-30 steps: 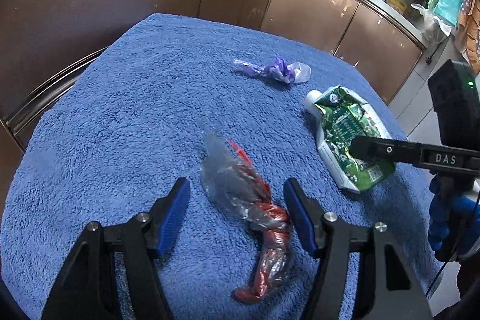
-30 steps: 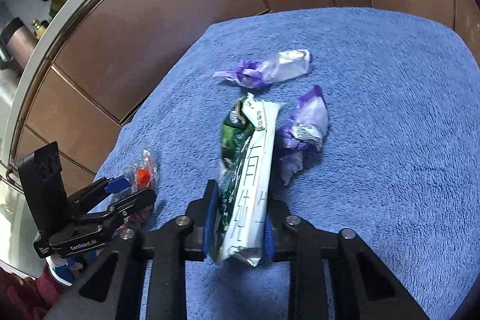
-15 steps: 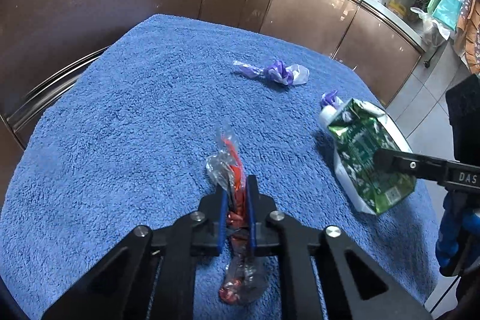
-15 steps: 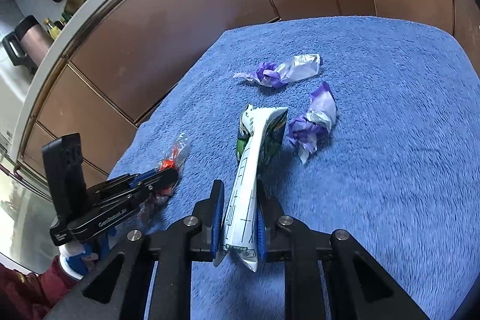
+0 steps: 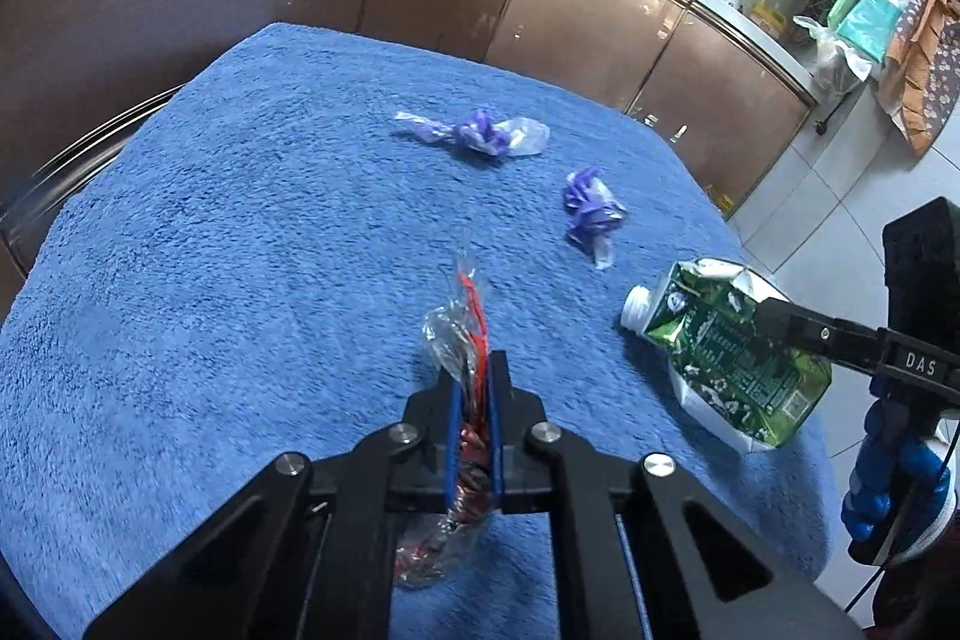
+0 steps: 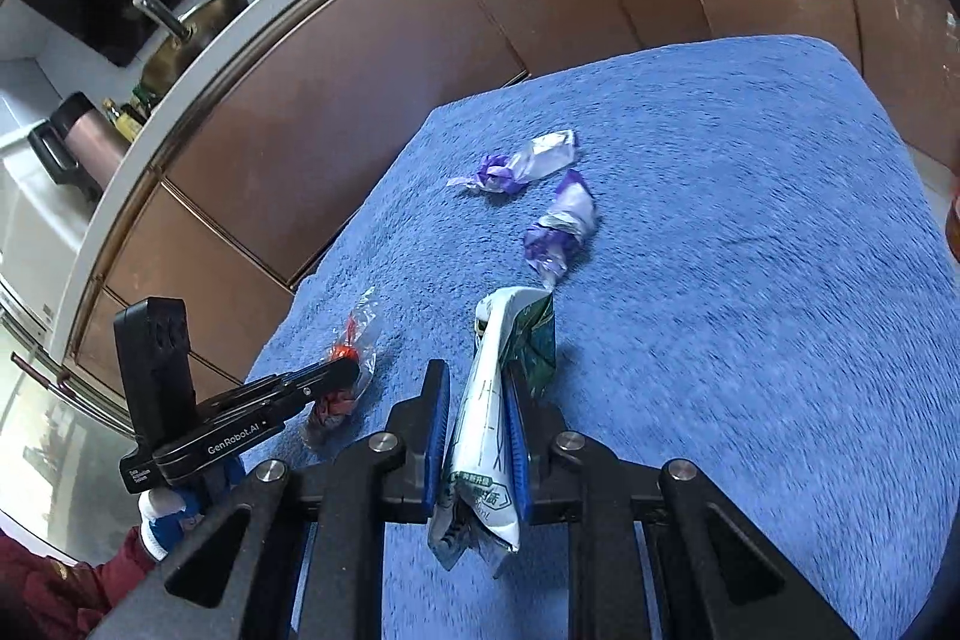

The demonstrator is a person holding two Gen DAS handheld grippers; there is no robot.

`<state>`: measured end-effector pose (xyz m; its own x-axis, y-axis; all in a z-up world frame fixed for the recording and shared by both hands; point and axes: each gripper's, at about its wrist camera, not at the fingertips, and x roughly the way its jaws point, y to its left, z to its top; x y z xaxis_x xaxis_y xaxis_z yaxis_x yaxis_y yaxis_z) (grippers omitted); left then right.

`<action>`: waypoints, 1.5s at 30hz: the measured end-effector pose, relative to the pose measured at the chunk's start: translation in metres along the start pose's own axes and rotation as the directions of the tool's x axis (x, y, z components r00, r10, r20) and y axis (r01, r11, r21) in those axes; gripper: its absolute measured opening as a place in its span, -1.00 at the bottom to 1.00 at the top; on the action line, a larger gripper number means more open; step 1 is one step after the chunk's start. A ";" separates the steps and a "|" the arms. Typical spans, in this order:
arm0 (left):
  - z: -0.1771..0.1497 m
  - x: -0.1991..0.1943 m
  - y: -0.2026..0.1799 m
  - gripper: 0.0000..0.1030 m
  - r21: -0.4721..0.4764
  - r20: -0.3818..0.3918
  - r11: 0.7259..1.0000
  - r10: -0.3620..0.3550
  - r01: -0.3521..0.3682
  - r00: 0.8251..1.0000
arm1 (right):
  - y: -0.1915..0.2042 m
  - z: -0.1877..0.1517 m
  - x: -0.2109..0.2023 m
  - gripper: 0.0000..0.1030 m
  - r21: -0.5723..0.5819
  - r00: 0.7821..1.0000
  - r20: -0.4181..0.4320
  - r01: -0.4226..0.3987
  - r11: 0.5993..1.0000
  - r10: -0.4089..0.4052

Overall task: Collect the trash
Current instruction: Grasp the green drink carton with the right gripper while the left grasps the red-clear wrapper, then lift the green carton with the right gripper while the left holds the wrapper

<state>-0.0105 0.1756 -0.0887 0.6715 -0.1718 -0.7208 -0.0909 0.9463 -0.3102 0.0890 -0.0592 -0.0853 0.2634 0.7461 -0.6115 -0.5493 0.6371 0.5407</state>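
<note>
Left claw is clamped on the red wrapper; its long axis runs along the fingers, twisted tip pointing away. Right claw is clamped on the flattened green carton, held above the blue tabletop, cap end forward. Two purple wrappers lie beyond.

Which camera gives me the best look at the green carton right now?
The left wrist view. There the green carton shows its broad printed face and white cap, held clear of the blue towel by the right tongs. The right wrist view sees only its narrow crushed edge, squeezed between the pads.
</note>
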 end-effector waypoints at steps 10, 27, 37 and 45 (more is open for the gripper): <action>0.001 -0.008 -0.027 -0.87 0.037 0.000 0.999 -0.012 0.012 1.000 | -0.012 -0.008 -0.031 -0.68 0.027 0.998 0.043 -0.035 0.999 0.034; 0.023 -0.006 -0.069 -0.87 0.124 0.014 0.990 -0.073 0.071 0.997 | -0.021 -0.003 -0.069 -0.70 0.029 0.994 0.108 0.003 1.000 -0.006; 0.029 0.002 -0.088 -0.87 0.153 0.004 0.983 -0.105 0.104 0.994 | -0.027 0.001 -0.080 -0.97 0.032 0.993 0.112 0.045 0.998 -0.048; 0.025 0.004 -0.084 -0.87 0.142 -0.009 0.984 -0.104 0.104 0.995 | -0.047 -0.023 -0.069 -0.85 0.064 0.996 -0.016 0.087 0.994 -0.086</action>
<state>0.0178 0.1019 -0.0501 0.6707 -0.2717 -0.6901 0.0851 0.9525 -0.2923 0.0787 -0.1453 -0.0814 0.2969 0.6853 -0.6650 -0.4723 0.7106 0.5215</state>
